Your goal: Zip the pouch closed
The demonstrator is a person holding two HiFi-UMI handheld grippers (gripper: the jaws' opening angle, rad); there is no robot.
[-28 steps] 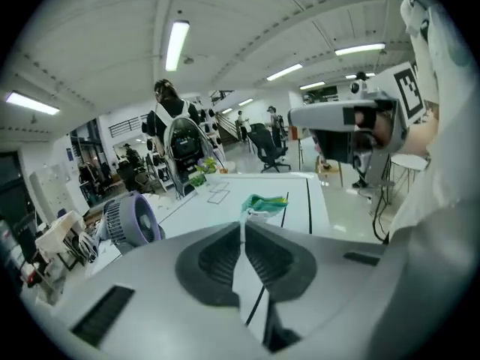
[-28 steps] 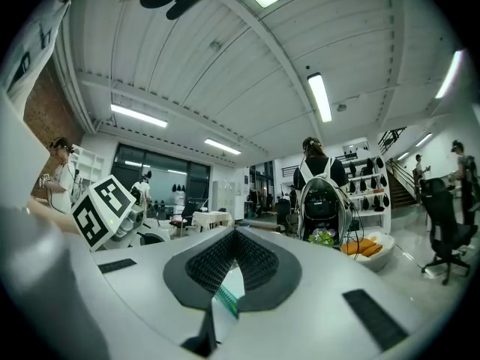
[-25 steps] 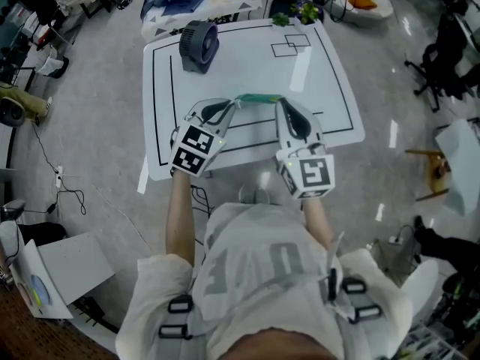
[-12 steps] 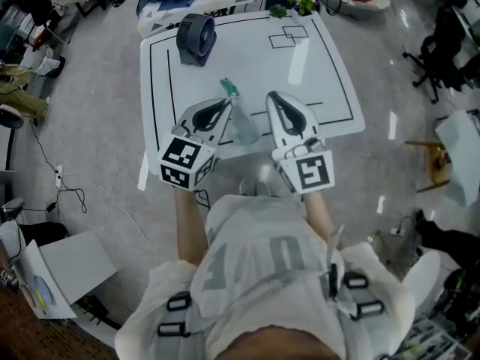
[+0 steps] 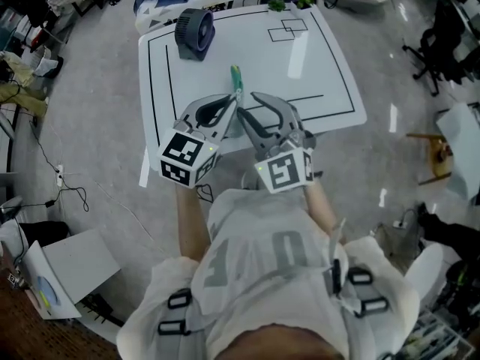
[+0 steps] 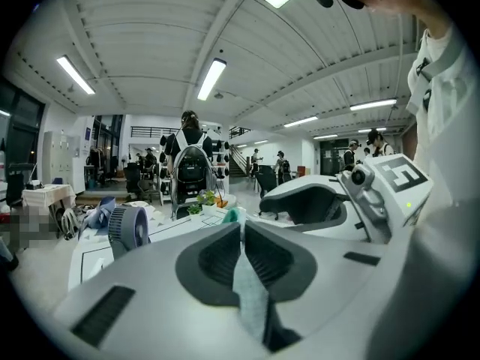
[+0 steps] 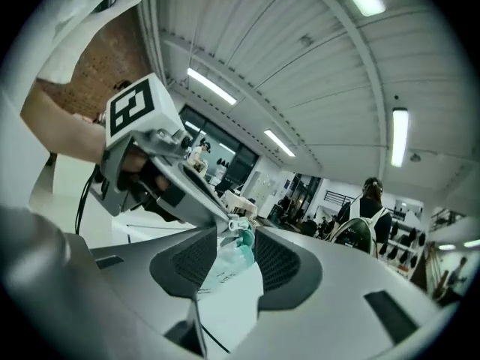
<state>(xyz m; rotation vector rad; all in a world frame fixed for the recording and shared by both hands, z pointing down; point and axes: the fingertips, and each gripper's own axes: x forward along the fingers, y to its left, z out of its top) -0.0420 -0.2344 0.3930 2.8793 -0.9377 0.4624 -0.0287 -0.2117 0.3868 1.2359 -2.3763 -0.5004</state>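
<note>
The pouch (image 5: 236, 78) is a clear, soft bag with a green zip edge. It stands up out of my left gripper (image 5: 232, 105), which is shut on its lower part above the near side of the white table (image 5: 322, 66). In the left gripper view the thin fabric (image 6: 248, 291) is pinched flat between the pads. My right gripper (image 5: 252, 112) sits close beside it, rolled over, with its jaws opening. In the right gripper view the pouch (image 7: 222, 276) and its white zip pull lie in the gap untouched.
A dark round fan (image 5: 193, 31) stands at the table's far left corner, and small plants (image 5: 289, 2) sit at the far edge. Black lines and small rectangles mark the tabletop. Grey floor, cables and chairs surround the table.
A second ago the pouch was stretched between both grippers. The right gripper has let go, opened, rolled and shifted left; the left gripper rose and the pouch now stands upright.
</note>
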